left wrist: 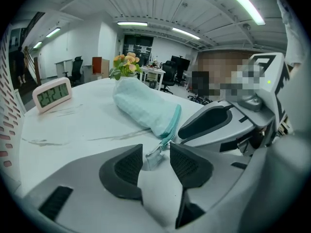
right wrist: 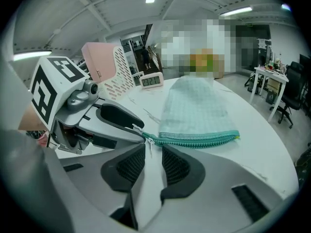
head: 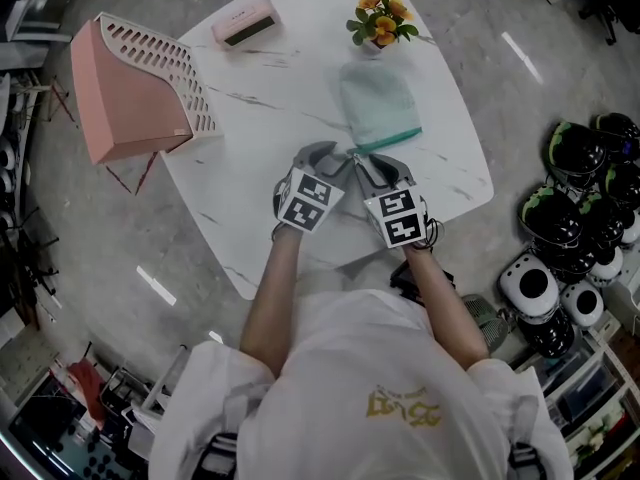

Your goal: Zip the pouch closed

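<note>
We are holding the left gripper (left wrist: 155,161) and right gripper (right wrist: 153,161) at the near corner of a soft, teal, waffle-textured pouch (right wrist: 194,110) lying on a white marble table (head: 270,98). Both grippers' jaws are standing apart: the left about the pouch's fabric tab (left wrist: 153,157), the right about the small metal zipper pull (right wrist: 147,142).

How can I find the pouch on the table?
Look at the white marble table. Right beside the little orange flowers, on the person's side, lies the pouch. It is the only soft mint-green thing, with a darker teal zipper along its near edge.
</note>
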Available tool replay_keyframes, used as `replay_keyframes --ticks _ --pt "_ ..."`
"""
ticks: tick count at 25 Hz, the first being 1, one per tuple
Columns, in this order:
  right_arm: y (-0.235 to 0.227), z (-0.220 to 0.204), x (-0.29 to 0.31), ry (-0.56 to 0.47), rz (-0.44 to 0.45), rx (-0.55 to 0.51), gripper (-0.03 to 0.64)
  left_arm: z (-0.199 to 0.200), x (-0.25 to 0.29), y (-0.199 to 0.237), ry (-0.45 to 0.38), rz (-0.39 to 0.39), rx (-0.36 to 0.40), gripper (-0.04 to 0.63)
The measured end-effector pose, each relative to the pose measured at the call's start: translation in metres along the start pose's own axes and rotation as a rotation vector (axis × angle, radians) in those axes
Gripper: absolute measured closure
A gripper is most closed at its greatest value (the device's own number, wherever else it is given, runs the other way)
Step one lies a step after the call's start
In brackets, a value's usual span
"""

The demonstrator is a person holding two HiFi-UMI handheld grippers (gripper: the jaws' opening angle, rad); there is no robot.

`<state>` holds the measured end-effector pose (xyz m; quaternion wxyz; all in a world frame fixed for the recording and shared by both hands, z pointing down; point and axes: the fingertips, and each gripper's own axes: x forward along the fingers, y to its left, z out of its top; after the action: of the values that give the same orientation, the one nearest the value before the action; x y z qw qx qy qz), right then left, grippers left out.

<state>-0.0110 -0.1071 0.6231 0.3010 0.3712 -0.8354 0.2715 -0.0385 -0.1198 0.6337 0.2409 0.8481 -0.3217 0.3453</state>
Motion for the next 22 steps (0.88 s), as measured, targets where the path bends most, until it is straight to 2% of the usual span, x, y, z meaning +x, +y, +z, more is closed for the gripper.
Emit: replay_keyframes --ticks 8,11,15,22 --pt "0.001 0.003 0.01 0.034 0.011 -0.084 0.529 0.002 0.003 -0.002 -0.004 -0.013 0.054 0.45" --pt "0.004 0.002 0.011 0.054 0.018 -0.102 0.529 0.001 0.002 -0.005 0.0 -0.028 0.08 0.508" --pt "0.002 0.001 0.013 0.073 -0.01 -0.121 0.592 0.0 0.002 -0.007 0.007 -0.035 0.105 0.545" --pt "0.003 0.001 0.017 0.08 -0.032 -0.143 0.6 -0.002 0.004 -0.005 0.009 -0.034 0.094 0.554"
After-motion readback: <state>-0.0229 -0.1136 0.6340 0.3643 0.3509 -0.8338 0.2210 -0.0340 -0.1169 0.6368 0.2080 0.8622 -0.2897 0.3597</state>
